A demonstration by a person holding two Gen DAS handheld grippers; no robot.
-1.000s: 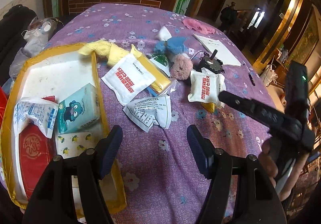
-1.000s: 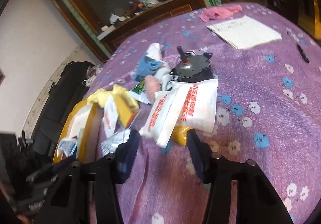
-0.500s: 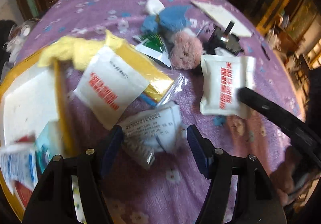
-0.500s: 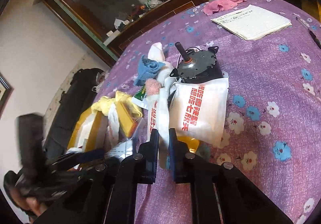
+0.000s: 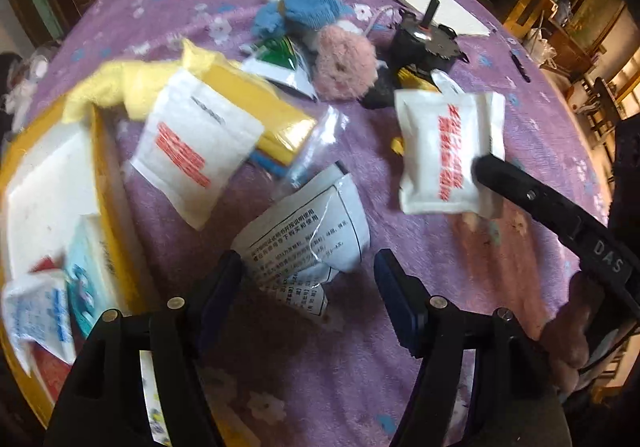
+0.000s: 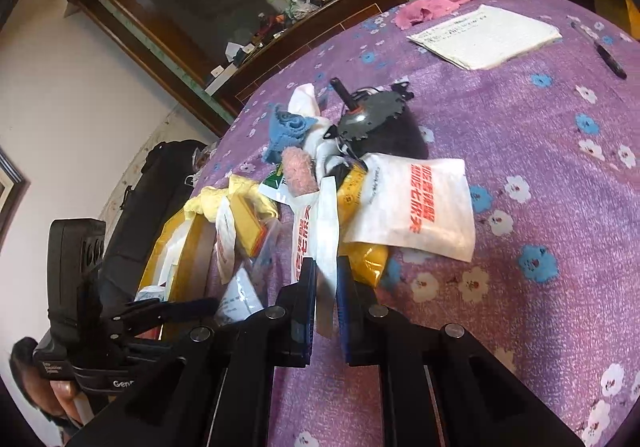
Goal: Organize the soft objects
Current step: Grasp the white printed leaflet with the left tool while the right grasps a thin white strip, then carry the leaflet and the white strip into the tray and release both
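White pouch (image 6: 326, 231), red print, puffy: pinched by its edge seam between the pads of the right gripper (image 6: 325, 301), whose jaws have just been closing and now stand narrow on it. Grip on the flat seam probably spares the soft filling. In the left view the same pouch (image 5: 444, 151) sits tilted at the right claw's tip, over the purple cloth (image 5: 440, 267); whether it is clear of the cloth cannot be told.

Second, matching pouch (image 6: 412, 207): flat on the cloth just beyond, part-covering a yellow packet (image 6: 366, 257).

Left gripper (image 5: 308, 287): jaws wide, nothing between the pads, straddling the near end of a crumpled printed bag (image 5: 308, 231), likely its next pick.

Yellow tray (image 5: 108, 183): left edge, already holding several soft packs, so presumably the collecting place.

Unsorted, mid-table: another pouch (image 5: 196, 151), yellow cloth (image 5: 116, 87), pink pompom (image 5: 344, 63), blue plush (image 5: 308, 7). A motor (image 5: 424, 43) sits among them, hard and likely not for sorting.
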